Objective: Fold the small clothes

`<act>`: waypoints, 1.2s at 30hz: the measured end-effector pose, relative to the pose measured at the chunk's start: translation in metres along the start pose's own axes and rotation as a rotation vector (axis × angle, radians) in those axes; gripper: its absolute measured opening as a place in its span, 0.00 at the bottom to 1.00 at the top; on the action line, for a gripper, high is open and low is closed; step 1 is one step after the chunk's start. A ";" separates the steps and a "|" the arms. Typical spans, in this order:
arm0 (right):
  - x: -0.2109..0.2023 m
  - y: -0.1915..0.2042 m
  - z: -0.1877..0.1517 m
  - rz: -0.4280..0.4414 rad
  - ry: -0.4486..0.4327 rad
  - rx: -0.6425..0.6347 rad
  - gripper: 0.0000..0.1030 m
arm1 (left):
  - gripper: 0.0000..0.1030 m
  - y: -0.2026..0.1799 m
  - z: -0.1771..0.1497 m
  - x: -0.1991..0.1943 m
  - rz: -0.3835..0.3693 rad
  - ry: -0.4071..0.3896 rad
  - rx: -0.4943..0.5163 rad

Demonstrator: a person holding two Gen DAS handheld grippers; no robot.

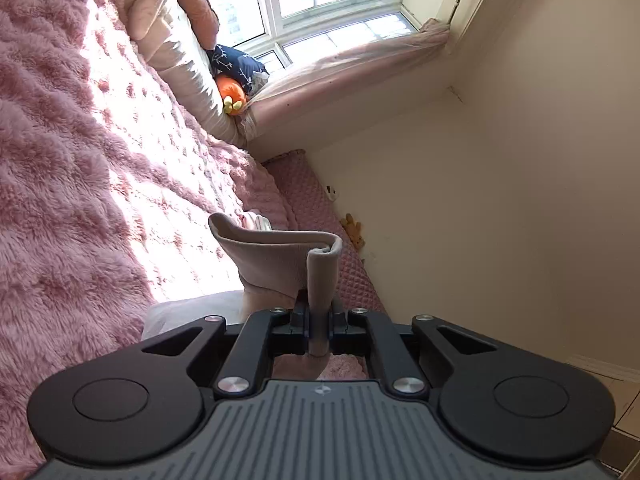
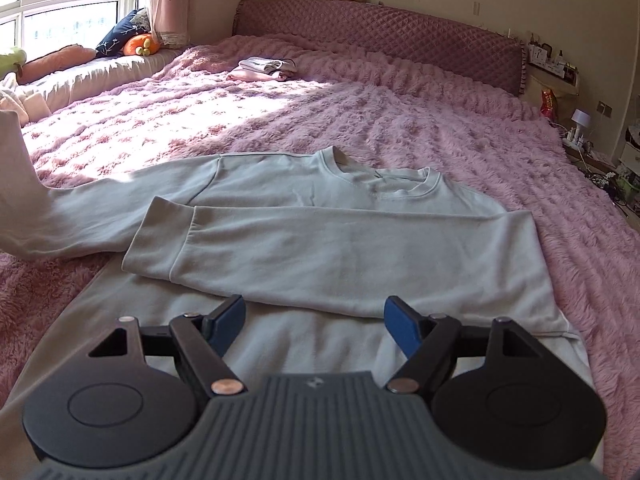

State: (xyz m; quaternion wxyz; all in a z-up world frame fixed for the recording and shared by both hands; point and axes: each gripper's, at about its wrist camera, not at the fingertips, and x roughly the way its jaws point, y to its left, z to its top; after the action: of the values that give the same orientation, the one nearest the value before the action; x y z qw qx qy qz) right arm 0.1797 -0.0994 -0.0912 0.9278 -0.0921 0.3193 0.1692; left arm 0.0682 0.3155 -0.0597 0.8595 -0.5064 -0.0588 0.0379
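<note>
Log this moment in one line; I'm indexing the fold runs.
step: sleeve fold | left gripper: shut on cuff of pale grey sweatshirt | right gripper: open above its hem | surface: pink fluffy blanket

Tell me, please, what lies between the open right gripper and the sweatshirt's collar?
In the right wrist view, one sleeve lies folded across the sweatshirt's chest, between the right gripper and the collar.

Pale grey-green sweatshirt (image 2: 320, 216) on fluffy pink blanket (image 2: 400, 120), quilted mauve headboard (image 2: 380, 28), blue-padded black right gripper (image 2: 314, 320)
</note>
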 end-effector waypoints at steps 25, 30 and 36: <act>-0.052 -0.164 -0.086 -0.126 0.049 0.263 0.71 | 0.07 -0.117 -0.336 0.143 -0.189 0.652 0.242; -0.054 -0.190 -0.098 -0.146 0.054 0.335 0.71 | 0.08 -0.118 -0.397 0.144 -0.175 0.817 0.384; -0.056 -0.209 -0.101 -0.176 0.045 0.398 0.71 | 0.45 -0.138 -0.415 0.132 -0.222 0.969 0.510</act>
State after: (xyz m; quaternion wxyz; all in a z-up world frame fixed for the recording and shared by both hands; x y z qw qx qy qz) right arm 0.1591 -0.3351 -0.1216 0.9315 0.0617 0.3579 0.0190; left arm 0.2571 -0.0938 -0.1299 0.8823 -0.2327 0.3012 -0.2770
